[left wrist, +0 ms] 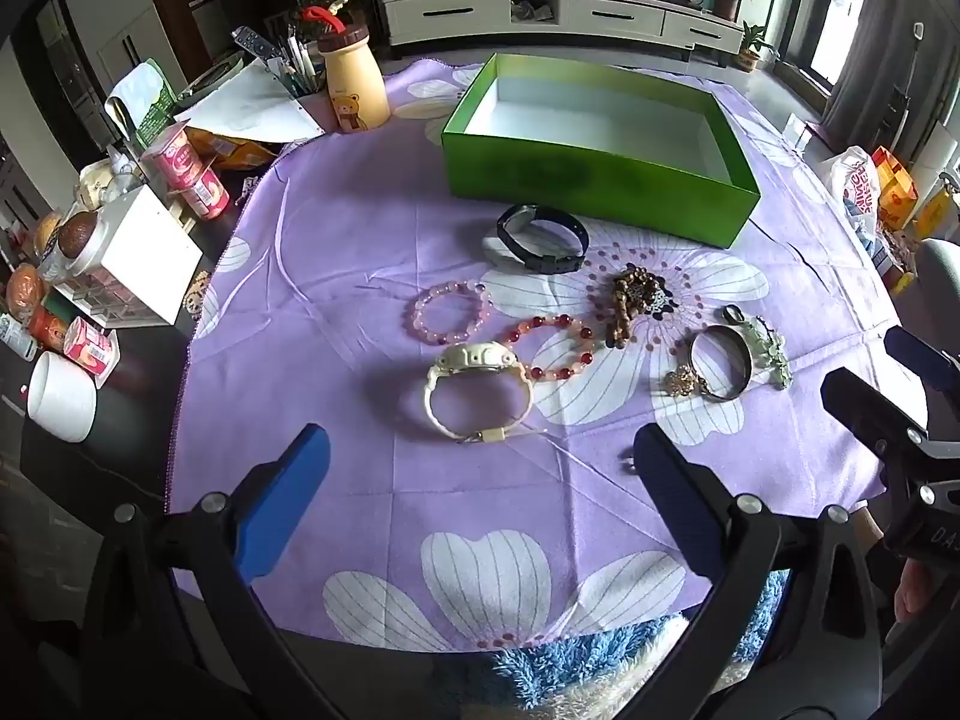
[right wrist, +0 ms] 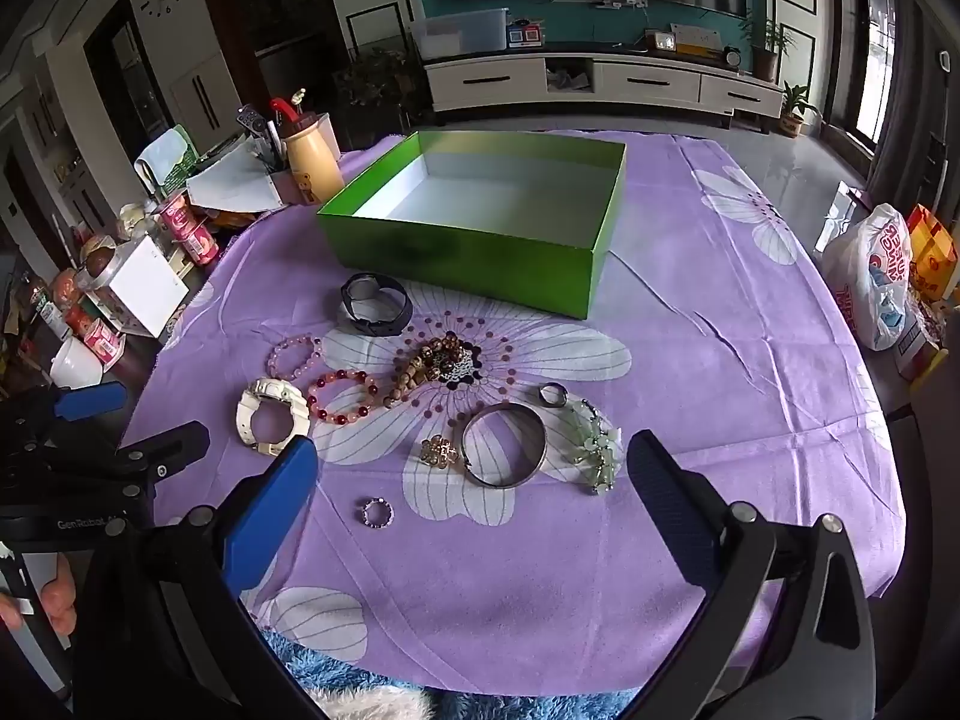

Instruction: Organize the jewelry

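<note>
small beaded ring (right wrist: 377, 512) shows whole in right view — left view half-hides it

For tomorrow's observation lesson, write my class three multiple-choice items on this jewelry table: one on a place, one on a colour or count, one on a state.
1. Where does the black watch lie?
A. inside the box
B. on the cloth just in front of the box
C. under the white mug

2. What colour is the outside of the open box?
A. red
B. blue
C. green

3. What state is the right tool in?
A. open, holding nothing
B. shut on the silver bangle
C. shut on the white watch

Answers:
1 B, the black watch rests on the purple cloth beside the box's near wall.
2 C, its outer walls are bright green, the inside white.
3 A, its blue fingers stand wide apart, with the silver bangle lying untouched on the cloth between them in the view.
</note>
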A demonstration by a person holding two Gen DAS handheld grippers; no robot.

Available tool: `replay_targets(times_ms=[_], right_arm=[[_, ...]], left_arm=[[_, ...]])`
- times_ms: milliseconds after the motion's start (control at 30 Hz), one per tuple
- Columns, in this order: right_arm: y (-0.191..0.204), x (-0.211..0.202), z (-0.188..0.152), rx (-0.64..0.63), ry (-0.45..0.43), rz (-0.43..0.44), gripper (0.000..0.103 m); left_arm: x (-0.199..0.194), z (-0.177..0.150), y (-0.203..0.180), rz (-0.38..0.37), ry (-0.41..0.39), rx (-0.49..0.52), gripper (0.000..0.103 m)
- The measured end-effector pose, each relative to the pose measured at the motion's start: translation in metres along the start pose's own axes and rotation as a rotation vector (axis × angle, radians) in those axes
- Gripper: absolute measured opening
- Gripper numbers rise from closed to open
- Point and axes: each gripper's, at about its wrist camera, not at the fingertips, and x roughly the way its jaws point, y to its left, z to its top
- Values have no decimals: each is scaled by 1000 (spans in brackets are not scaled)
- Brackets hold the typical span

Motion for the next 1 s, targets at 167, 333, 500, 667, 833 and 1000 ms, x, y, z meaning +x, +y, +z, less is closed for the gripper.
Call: replay_targets(times_ms=[167, 333, 500, 667, 833, 1000], right_arm=[[0, -2, 1, 2, 4, 7, 102], [-6, 3, -2, 5, 10, 3, 102], [-5, 5, -1, 14, 15, 7, 102], [-4, 7, -1, 16, 19, 8, 102], [-5, 6, -2, 22, 15, 14, 102], [-7, 4, -1, 32, 13, 14, 102]], left_arm=[[-1, 1, -5, 15, -8, -2, 101], [-3, 3, 2, 14, -15, -9, 101], [1, 5, 5, 20, -17, -19, 101], [1, 4, 6, 22, -22, -16, 101], [-1, 3, 4, 16, -31, -11, 101], [-2, 3, 3, 14, -32, -4, 101]])
